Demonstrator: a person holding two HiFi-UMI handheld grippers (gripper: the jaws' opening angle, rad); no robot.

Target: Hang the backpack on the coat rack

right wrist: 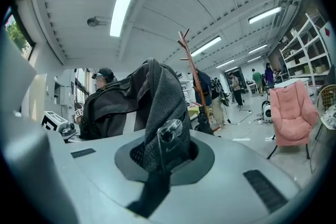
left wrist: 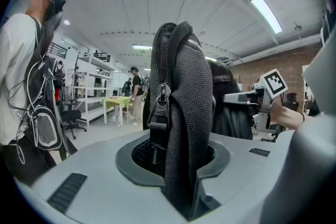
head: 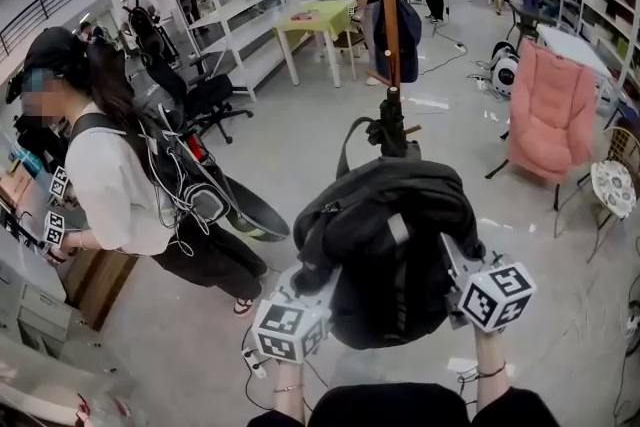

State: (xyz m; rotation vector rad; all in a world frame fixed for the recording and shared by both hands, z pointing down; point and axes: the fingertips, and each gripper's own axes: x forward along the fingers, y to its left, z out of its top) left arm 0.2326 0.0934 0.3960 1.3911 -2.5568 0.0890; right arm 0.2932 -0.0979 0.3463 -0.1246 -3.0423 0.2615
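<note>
Far left: person (head: pixel 108 183) in white shirt, black office chair (head: pixel 207 99) just beyond. Further back, lime-green table (head: pixel 318 17) beside white shelving (head: pixel 240 10). Right: pink padded chair (head: pixel 550 110) on grey floor (head: pixel 300 165).

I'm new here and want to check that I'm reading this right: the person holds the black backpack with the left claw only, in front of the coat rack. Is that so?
Not quite. The right claw is shut on the black backpack too, as the right gripper view shows. So the person holds it with both claws, the left claw included, in front of the coat rack.
</note>
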